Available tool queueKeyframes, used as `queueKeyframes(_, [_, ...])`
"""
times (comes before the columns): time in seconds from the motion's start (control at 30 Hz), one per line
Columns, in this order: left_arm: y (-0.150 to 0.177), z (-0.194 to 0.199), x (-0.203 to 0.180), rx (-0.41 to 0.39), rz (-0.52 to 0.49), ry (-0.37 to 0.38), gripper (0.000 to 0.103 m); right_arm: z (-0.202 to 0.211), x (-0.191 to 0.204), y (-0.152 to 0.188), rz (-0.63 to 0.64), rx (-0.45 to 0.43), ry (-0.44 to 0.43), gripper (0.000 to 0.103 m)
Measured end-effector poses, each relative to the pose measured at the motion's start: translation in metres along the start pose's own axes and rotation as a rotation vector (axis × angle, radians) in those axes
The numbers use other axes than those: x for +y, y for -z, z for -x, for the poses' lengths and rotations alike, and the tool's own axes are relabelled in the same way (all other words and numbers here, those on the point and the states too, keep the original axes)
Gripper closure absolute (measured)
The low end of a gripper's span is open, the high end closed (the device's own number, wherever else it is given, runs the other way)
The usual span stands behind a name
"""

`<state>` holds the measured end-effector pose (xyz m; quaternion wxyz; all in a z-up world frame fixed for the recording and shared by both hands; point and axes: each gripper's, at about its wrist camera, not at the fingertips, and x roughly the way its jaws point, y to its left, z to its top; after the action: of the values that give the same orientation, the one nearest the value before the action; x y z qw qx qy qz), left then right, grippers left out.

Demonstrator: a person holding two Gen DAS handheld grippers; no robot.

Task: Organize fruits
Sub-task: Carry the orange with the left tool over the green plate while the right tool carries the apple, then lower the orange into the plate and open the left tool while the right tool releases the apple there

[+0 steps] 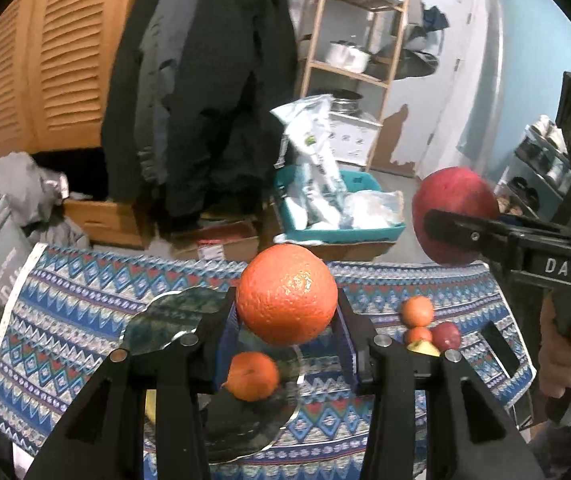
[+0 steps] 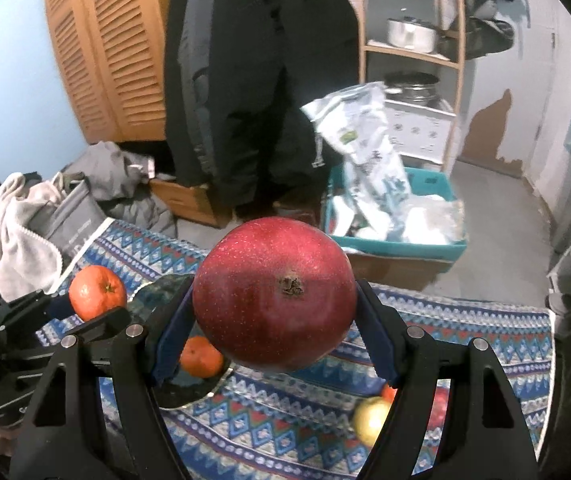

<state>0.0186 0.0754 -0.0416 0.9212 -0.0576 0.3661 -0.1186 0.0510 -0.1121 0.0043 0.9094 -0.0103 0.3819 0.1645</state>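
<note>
**Both claws loaded, fruit in the air**

While the left claw (image 1: 287,312) is clamped on a big orange (image 1: 286,294), the right claw (image 2: 275,320) is squeezing a pomegranate (image 2: 275,294), so both are gripping fruit, held up above the worktop (image 1: 85,300) with its blue patterned cloth. From the left camera you can see the right claw off to the side with the pomegranate (image 1: 455,216) between its fingers, and a hand (image 1: 561,356) on the handle. Down below the orange there's a dark glass plate (image 1: 165,320) with a small mandarin (image 1: 253,376) on it. Off to the right of that plate, a little heap of fruit (image 1: 425,330) sits on the cloth: two more mandarins, something red, something yellow. Pretty blurry there, so can't say exactly what those last two are. Background is coats (image 1: 205,80), a shelf (image 1: 361,32) and a teal crate (image 1: 341,208) on the floor.
</note>
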Motion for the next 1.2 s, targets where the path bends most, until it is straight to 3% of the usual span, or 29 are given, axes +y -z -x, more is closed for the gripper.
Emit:
queueKeyframes(0.6, [0.039,-0.078,0.085,0.192,0.163,-0.131,0.059,-0.1,0.049,0.006,0.005,0.159,-0.115,0.027])
queueKeyframes(1.2, [0.056,-0.126,0.097,0.297,0.229,-0.13,0.058,-0.147,0.05,0.031,0.03,0.276,-0.105,0.027])
